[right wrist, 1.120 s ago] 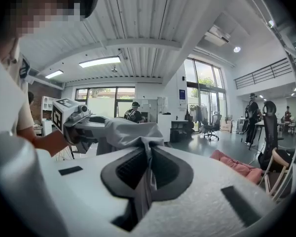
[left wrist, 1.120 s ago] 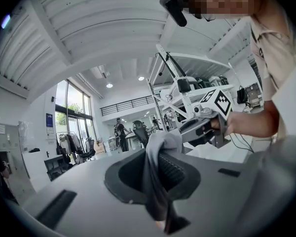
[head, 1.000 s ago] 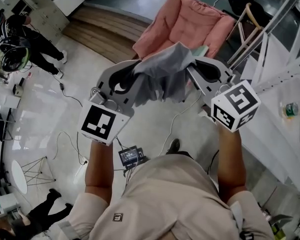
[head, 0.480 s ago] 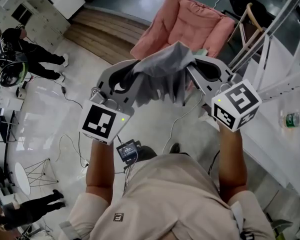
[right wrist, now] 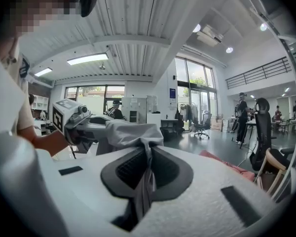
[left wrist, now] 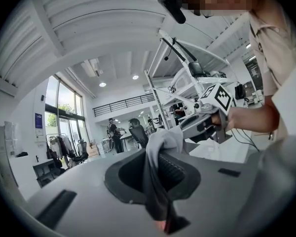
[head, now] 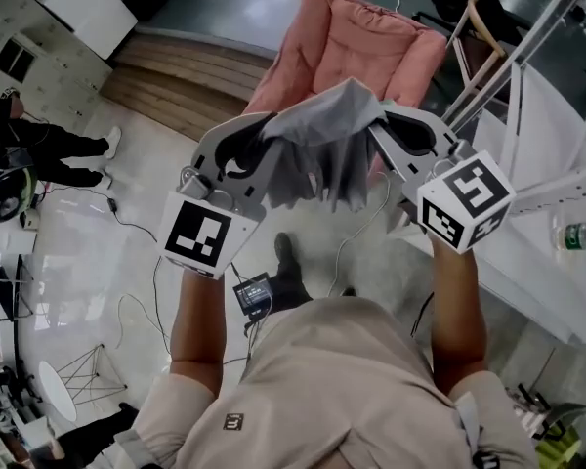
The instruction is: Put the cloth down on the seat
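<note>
A grey cloth (head: 322, 149) hangs stretched between my two grippers, held up in the air in front of a pink armchair (head: 356, 52). My left gripper (head: 266, 135) is shut on the cloth's left edge; in the left gripper view the cloth (left wrist: 158, 177) runs pinched through the closed jaws (left wrist: 160, 179). My right gripper (head: 376, 125) is shut on the right edge; in the right gripper view the cloth (right wrist: 133, 132) bunches above the jaws (right wrist: 147, 174) and passes between them. The chair's seat lies just beyond and below the cloth.
A white table (head: 557, 252) with a bottle (head: 569, 234) stands at the right. A wooden chair (head: 479, 42) sits behind the armchair. Cables (head: 146, 291) trail over the floor. People stand at far left (head: 49, 149). A wooden step (head: 176, 81) lies left of the armchair.
The armchair has drawn slightly nearer and higher in the head view as the person steps forward. Both grippers keep the same grip on the cloth.
</note>
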`<action>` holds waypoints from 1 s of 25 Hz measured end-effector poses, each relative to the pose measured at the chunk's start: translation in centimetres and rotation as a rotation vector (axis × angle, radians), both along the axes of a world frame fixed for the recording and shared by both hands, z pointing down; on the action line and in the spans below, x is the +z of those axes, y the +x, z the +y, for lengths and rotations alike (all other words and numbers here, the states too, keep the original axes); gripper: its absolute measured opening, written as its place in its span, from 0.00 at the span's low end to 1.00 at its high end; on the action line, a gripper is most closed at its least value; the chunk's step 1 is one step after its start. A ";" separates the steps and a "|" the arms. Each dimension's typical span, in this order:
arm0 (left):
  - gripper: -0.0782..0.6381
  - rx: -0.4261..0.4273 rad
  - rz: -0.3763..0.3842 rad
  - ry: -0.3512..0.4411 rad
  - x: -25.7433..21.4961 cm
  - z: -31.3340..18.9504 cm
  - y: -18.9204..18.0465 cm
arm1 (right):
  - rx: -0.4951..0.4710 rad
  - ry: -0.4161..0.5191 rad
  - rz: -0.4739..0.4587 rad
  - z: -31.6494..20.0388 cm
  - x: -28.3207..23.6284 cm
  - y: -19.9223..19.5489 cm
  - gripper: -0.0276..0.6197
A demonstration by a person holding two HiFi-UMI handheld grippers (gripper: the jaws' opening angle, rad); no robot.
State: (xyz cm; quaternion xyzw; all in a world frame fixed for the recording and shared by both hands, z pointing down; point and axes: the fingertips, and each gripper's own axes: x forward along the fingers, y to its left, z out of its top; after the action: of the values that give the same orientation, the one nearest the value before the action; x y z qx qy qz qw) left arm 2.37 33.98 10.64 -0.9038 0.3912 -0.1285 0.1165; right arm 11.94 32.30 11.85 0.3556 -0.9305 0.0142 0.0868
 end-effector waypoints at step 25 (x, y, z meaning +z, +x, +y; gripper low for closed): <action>0.17 0.255 0.037 0.007 -1.1 -19.7 -7.2 | 0.245 -0.011 0.064 -17.5 -1.3 -6.8 0.05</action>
State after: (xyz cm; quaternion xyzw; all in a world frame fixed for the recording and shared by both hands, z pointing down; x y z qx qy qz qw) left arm -4.87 14.33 9.57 -0.9480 0.2757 -0.0946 0.1276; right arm 5.14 14.84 10.51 0.4663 -0.8768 0.0182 0.1159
